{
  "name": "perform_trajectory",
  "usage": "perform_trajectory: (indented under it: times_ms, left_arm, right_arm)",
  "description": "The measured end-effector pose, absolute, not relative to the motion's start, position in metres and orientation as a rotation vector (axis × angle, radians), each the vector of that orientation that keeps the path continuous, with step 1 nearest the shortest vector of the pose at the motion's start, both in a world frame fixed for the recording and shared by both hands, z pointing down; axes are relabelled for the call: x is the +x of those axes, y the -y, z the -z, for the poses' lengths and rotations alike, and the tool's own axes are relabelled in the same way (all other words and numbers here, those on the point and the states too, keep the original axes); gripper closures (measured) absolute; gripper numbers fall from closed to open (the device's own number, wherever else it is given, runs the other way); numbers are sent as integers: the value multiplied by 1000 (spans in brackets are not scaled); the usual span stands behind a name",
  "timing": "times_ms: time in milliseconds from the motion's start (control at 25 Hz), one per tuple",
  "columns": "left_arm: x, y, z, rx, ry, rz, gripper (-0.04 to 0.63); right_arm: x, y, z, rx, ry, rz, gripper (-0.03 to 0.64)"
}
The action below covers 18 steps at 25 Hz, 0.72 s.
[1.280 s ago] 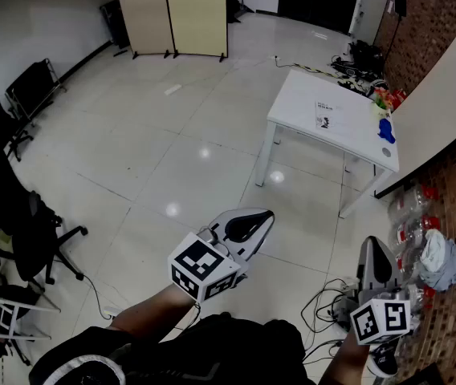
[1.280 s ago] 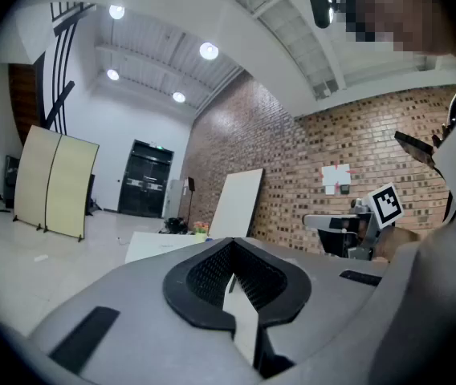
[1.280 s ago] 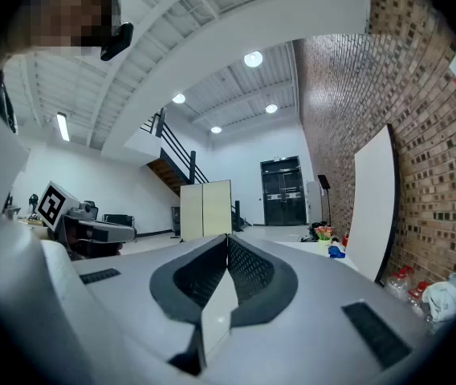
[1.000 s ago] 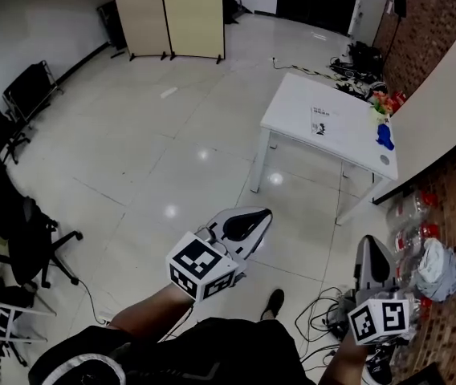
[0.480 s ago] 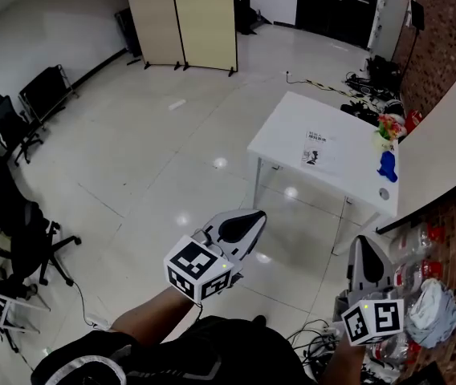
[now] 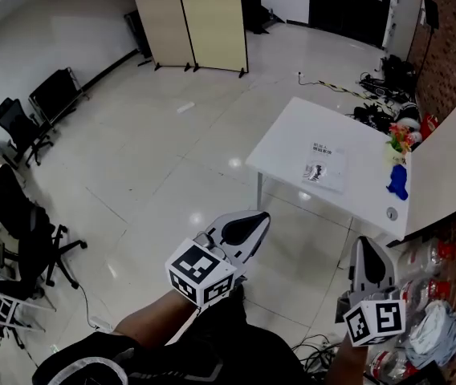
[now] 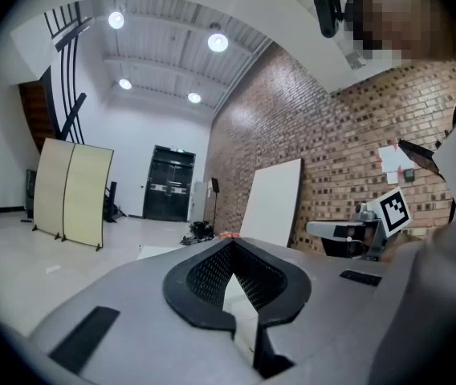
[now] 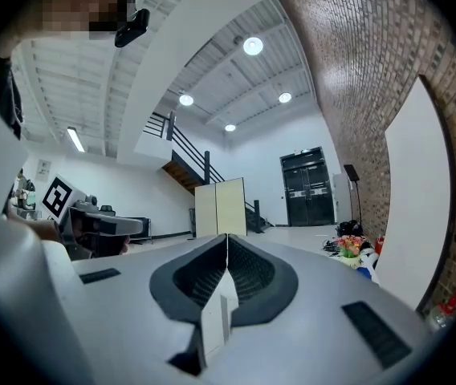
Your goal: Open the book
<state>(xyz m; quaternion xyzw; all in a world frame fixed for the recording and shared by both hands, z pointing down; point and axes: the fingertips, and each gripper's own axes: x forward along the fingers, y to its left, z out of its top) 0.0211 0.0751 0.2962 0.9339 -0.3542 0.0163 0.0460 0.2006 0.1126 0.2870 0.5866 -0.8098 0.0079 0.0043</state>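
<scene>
White table [image 6: 292, 147] stands on a glossy tiled floor [image 6: 132, 151], and the book [image 6: 325, 168] lies flat near the middle of its top. It is a thin pale thing with dark print on its face, too small to tell more. At the table's right end sit a blue object [image 6: 397, 181] and a bright red-and-green cluster [image 6: 400, 139]. A large white board [image 6: 453, 147] leans against the brick wall [image 6: 453, 38] just behind the table. A beige folding screen [image 6: 192, 18] of 2 panels stands far across the room.

Both grippers hang over the floor, well apart from the table and the book. The left gripper [image 6: 254, 217] has its 2 jaws pressed together with nothing between them. The right gripper [image 6: 365, 245] is likewise closed and empty.
</scene>
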Motion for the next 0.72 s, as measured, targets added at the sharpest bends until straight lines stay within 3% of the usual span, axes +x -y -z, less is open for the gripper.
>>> perform_trajectory:
  times_ms: [720]
  left_arm:
    - [17,132,-300,2902,866,8,598]
  right_arm:
    - [191,81,-281,1977,2379,-9,615]
